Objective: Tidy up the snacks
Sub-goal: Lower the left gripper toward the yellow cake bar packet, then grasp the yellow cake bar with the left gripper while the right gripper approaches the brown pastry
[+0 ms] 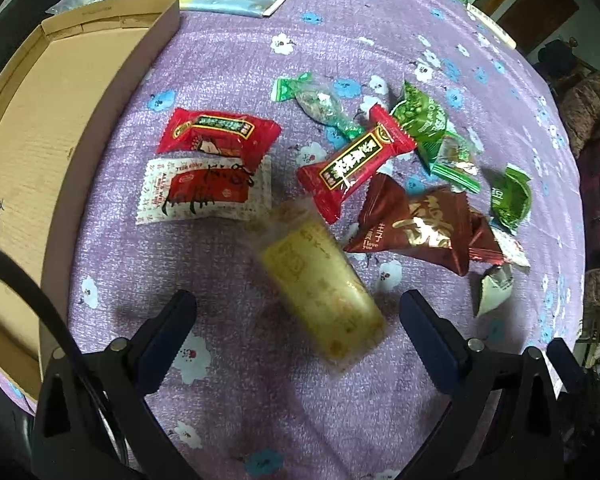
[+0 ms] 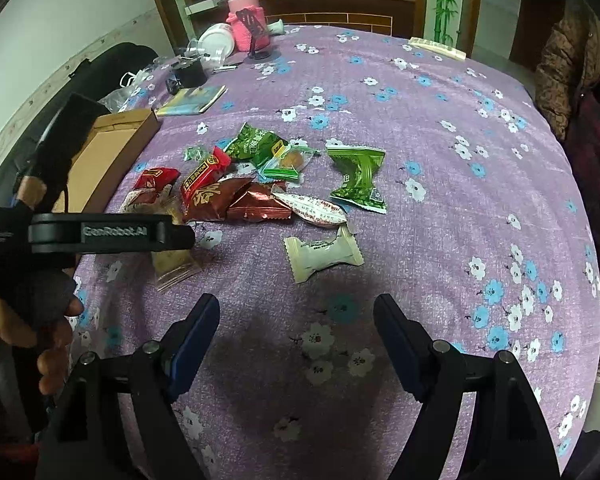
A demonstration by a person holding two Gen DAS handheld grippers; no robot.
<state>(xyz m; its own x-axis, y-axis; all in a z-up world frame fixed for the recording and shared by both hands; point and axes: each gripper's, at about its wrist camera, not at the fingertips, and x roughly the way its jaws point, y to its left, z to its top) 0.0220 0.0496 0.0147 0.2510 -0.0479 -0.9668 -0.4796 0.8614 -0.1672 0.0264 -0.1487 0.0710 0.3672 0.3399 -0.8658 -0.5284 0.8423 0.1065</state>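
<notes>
Both pairs of jaws stand apart, gripping nothing: the left gripper (image 1: 298,308) hangs over a blurred yellow oblong snack packet (image 1: 324,288), the right gripper (image 2: 296,312) above bare purple flowered tablecloth (image 2: 440,120). Beyond lies a heap of red, brown and green wrapped snacks (image 1: 380,168); far left, a shallow brown cardboard box (image 1: 40,120).

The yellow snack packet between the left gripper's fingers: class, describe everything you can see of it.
The yellow snack packet is a long pillow-shaped pack in clear glossy film, with faint pale print over a yellow filling and crimped transparent ends. It appears blurred. It lies flat on the purple flowered tablecloth, slanting away from the camera, between the open fingers of the left hand-held gripper, which do not touch it. Its far end lies close to a red packet.
</notes>
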